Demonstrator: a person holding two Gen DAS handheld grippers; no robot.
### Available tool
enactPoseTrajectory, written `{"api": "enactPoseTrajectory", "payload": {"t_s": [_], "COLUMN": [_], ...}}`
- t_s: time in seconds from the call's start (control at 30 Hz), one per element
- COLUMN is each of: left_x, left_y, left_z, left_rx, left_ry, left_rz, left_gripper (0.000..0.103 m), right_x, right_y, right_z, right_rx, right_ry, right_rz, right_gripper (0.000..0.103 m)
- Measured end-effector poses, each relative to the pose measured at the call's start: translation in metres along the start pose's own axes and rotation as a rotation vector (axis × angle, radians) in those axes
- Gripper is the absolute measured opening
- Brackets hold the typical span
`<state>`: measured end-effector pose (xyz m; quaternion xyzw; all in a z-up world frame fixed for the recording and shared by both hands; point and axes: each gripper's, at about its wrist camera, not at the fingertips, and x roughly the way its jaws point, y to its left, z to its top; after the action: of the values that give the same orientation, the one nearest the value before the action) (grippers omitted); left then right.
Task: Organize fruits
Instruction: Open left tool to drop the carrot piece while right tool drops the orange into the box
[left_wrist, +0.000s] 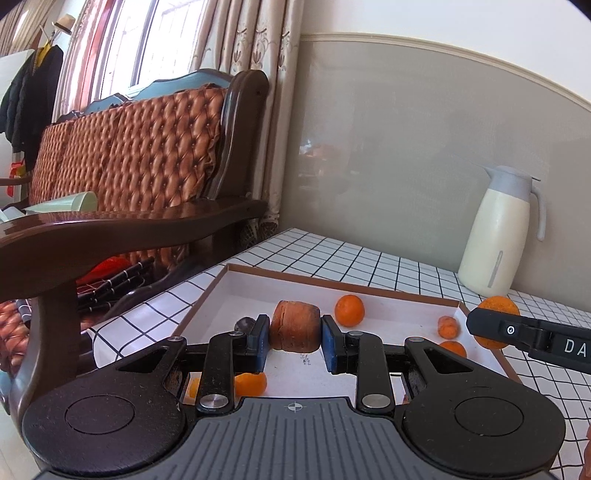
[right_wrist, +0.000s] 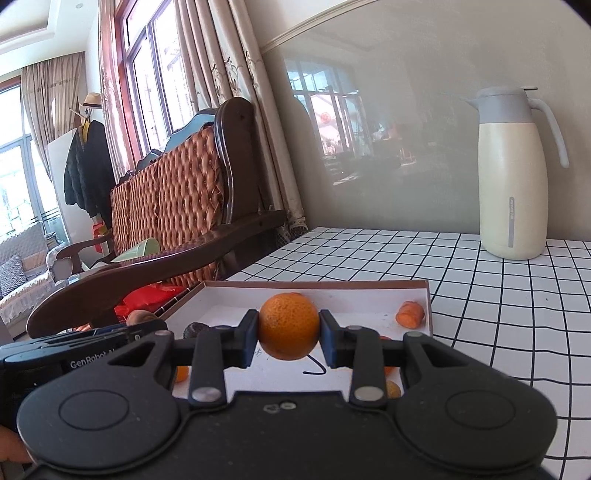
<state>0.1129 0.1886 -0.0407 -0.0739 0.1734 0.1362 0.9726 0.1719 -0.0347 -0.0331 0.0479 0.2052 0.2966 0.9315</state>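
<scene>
White tiles with a black grid cover the worktop (right_wrist: 480, 295), which carries a shallow brown-rimmed tray (left_wrist: 332, 281) set against a grey wall. Both grippers hang over that tray with loads. The left gripper (left_wrist: 295, 334) has its jaws narrowed on a brown, ridged chunk of fruit (left_wrist: 294, 325); the right gripper (right_wrist: 289, 332) has its jaws clamped on a round orange (right_wrist: 289, 325). Each piece should probably be lowered until it touches the tray floor before the jaws part, since the orange would likely roll if dropped. Seen from the left wrist, a second orange (left_wrist: 349, 310) lies at 1 o'clock from the chunk, a small carrot-like piece (left_wrist: 448, 327) sits near the far right wall at 3 o'clock, and a dark lump (left_wrist: 243, 324) rests at 9 o'clock just beside the left jaw; more orange bits lie under the gripper. These crowd the landing spots. A cream jug (right_wrist: 511, 177) stands well apart at 2 o'clock, and a wooden sofa (right_wrist: 177, 192) flanks the worktop's left edge.
</scene>
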Motion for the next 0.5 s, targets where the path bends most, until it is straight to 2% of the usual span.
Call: {"api": "enactPoseTrajectory", "payload": {"t_s": [0.27,0.5], "left_x": [0.02,0.042], "left_y": [-0.001,-0.004], "left_z": [0.011,0.017], "left_rx": [0.011,0.019], "left_ry": [-0.017,-0.004], "left_rz": [0.002,0.005], "left_gripper": [0.03,0.03], "right_x": [0.01,0.023], "right_y": [0.005,-0.004], "right_z": [0.001,0.003], "right_rx": [0.003,0.031], "right_ry": [-0.022,-0.027], "right_rz": [-0.028,-0.091], "right_gripper": [0.026,0.026]}}
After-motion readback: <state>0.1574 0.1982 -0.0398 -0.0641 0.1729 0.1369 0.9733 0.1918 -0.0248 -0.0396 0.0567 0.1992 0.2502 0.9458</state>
